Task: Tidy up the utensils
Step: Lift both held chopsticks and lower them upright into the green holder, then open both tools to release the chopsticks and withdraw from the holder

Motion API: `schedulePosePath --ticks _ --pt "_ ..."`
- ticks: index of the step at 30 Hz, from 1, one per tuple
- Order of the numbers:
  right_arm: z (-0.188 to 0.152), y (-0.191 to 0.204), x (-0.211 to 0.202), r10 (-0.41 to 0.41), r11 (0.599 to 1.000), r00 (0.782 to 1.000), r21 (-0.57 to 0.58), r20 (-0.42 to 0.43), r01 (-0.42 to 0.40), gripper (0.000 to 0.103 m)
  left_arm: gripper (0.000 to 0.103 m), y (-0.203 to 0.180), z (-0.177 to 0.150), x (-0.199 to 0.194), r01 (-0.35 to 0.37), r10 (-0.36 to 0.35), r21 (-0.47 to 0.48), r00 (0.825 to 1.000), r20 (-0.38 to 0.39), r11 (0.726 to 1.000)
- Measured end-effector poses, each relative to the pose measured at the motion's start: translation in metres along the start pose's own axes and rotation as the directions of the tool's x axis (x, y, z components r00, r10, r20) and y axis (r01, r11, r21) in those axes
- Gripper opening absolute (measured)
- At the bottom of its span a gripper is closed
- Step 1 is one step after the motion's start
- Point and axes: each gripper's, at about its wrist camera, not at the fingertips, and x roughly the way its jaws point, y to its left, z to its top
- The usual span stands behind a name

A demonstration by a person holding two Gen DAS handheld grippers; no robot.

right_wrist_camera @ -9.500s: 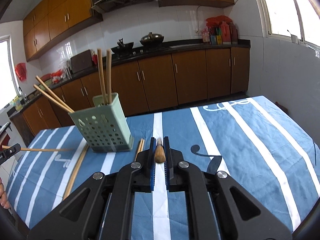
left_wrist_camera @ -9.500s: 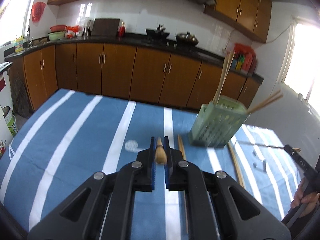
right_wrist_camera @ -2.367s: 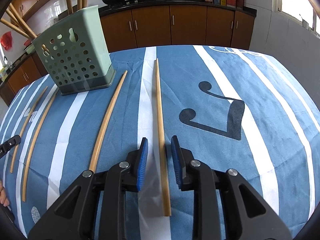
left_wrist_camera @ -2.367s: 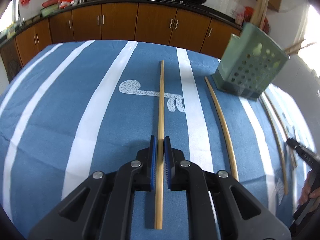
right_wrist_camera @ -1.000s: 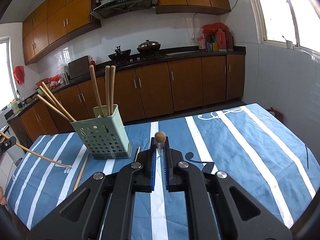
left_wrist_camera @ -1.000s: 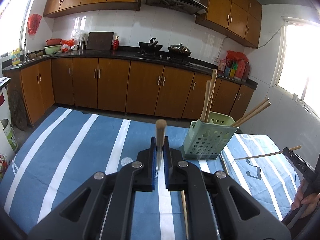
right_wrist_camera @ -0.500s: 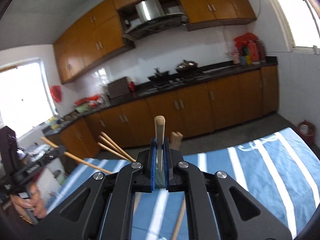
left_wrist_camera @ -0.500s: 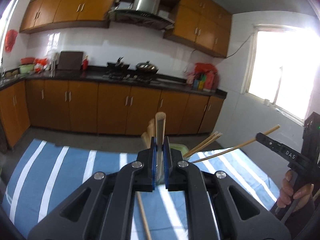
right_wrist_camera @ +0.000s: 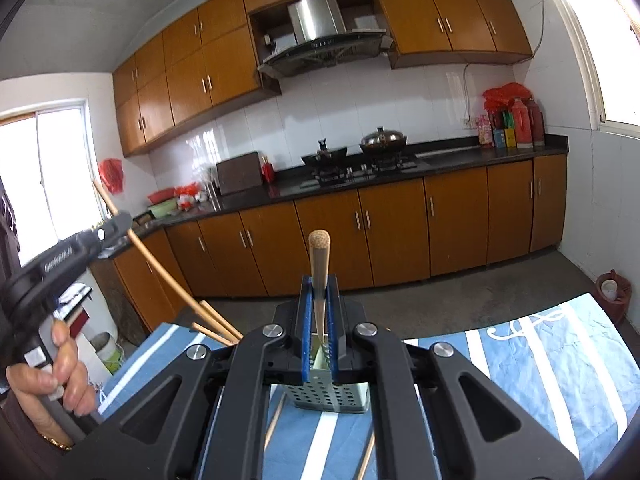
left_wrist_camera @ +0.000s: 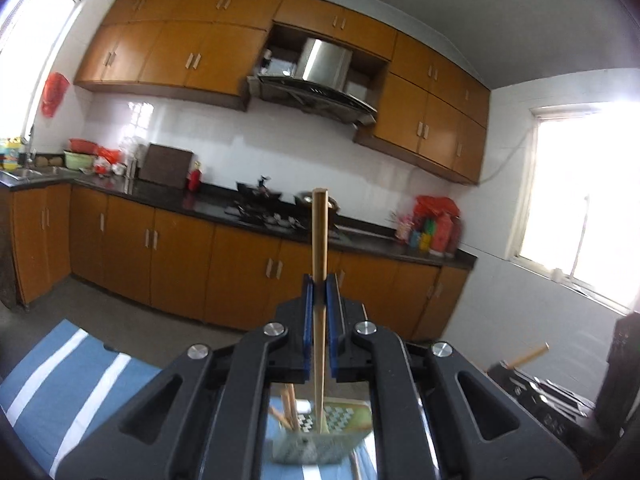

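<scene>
- Left tongs [left_wrist_camera: 319,304]: black arms with blue ribbed pads, clenched on a slim, straight wooden chopstick [left_wrist_camera: 319,248] standing upright at frame centre; its lower end dips into the holder below.
- Holder [left_wrist_camera: 320,436]: pale green perforated plastic box, lower centre in the left view, standing on the blue, white-striped cloth of the bench [left_wrist_camera: 76,392]; more chopsticks lean inside.
- Right tongs [right_wrist_camera: 319,308]: clenched on a second round-tipped wooden chopstick [right_wrist_camera: 319,264], upright above the same holder [right_wrist_camera: 328,394].
- Loose chopsticks [right_wrist_camera: 276,420] lie on the cloth beside the holder.
</scene>
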Motion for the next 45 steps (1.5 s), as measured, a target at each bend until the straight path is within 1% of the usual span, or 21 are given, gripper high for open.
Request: schedulePosePath --ticks 3,8,12,15,17,22,23,25,28,31,33,36,38,39,40,41,42,44,45 --pt "-0.001 -0.004 0.012 0.002 1.0 0.999 -0.001 -0.045 -0.002 0.007 0.007 -0.002 -0.007 0.019 -0.019 0.019 0.01 1.0 0.013 1.0" --pt "-0.007 -0.009 0.032 -0.005 1.0 0.994 0.001 -0.113 0.005 0.007 0.007 0.002 -0.025 0.049 -0.022 0.022 0.003 0.999 -0.037 1.0" --pt "-0.011 -0.013 0.046 -0.006 1.0 0.989 0.017 -0.145 0.009 0.007 0.007 0.004 -0.043 0.068 -0.035 0.037 0.027 0.997 -0.068 0.999" --pt "-0.015 -0.017 0.054 -0.016 0.999 0.986 0.044 -0.165 0.023 0.008 0.008 0.007 -0.053 0.078 -0.038 0.04 0.028 0.994 -0.102 0.999" --pt "-0.016 -0.019 0.056 -0.015 0.998 0.985 0.063 -0.17 0.026 0.008 0.01 0.01 -0.057 0.081 -0.04 0.042 0.023 0.993 -0.111 0.999" --pt "-0.01 -0.021 0.054 -0.03 0.996 0.987 0.074 -0.161 0.042 0.01 0.014 0.019 -0.054 0.073 -0.05 0.052 0.02 0.993 -0.105 0.999" --pt "-0.009 -0.021 0.053 -0.031 0.996 0.987 0.077 -0.156 0.044 0.011 0.015 0.021 -0.051 0.07 -0.054 0.055 0.014 0.993 -0.102 0.998" --pt "-0.009 -0.022 0.047 -0.038 0.995 0.989 0.087 -0.143 0.051 0.015 0.016 0.026 -0.049 0.062 -0.062 0.062 0.002 0.993 -0.101 0.998" --pt "-0.01 -0.027 0.033 -0.061 0.993 0.991 0.092 -0.122 0.073 0.015 0.018 0.036 -0.047 0.046 -0.077 0.076 -0.005 0.992 -0.105 0.997" --pt "-0.019 -0.034 0.02 -0.09 0.99 0.988 0.101 -0.122 0.103 0.015 0.022 0.05 -0.054 0.022 -0.104 0.104 0.002 0.988 -0.118 0.995" --pt "-0.033 -0.041 0.014 -0.114 0.986 0.984 0.103 -0.137 0.129 0.015 0.022 0.061 -0.064 0.008 -0.12 0.12 0.01 0.983 -0.138 0.993" --pt "-0.065 -0.051 0.014 -0.15 0.98 0.969 0.097 -0.195 0.172 0.015 0.023 0.082 -0.093 -0.01 -0.156 0.157 0.02 0.966 -0.205 0.988" --pt "-0.097 -0.054 0.021 -0.16 0.978 0.953 0.088 -0.258 0.188 0.015 0.023 0.093 -0.115 -0.016 -0.175 0.177 0.031 0.952 -0.251 0.984" --pt "-0.112 -0.054 0.025 -0.161 0.978 0.944 0.082 -0.289 0.192 0.015 0.023 0.099 -0.135 -0.017 -0.189 0.196 0.053 0.934 -0.3 0.981" --pt "-0.133 -0.054 0.031 -0.159 0.978 0.929 0.076 -0.334 0.194 0.015 0.023 0.103 -0.149 -0.016 -0.192 0.203 0.065 0.919 -0.337 0.979" --pt "-0.146 -0.053 0.035 -0.155 0.978 0.918 0.074 -0.365 0.195 0.015 0.023 0.106 -0.16 -0.015 -0.194 0.206 0.071 0.907 -0.367 0.978" --pt "-0.161 -0.051 0.039 -0.147 0.979 0.906 0.073 -0.397 0.19 0.015 0.023 0.11 -0.181 -0.014 -0.194 0.207 0.075 0.881 -0.426 0.978" --pt "-0.191 -0.042 0.048 -0.132 0.982 0.882 0.062 -0.452 0.179 0.015 0.023 0.112 -0.203 -0.011 -0.185 0.196 0.072 0.852 -0.486 0.98" --pt "-0.204 -0.038 0.051 -0.131 0.983 0.871 0.05 -0.474 0.176 0.015 0.023 0.112 -0.219 -0.01 -0.175 0.187 0.073 0.831 -0.525 0.982"
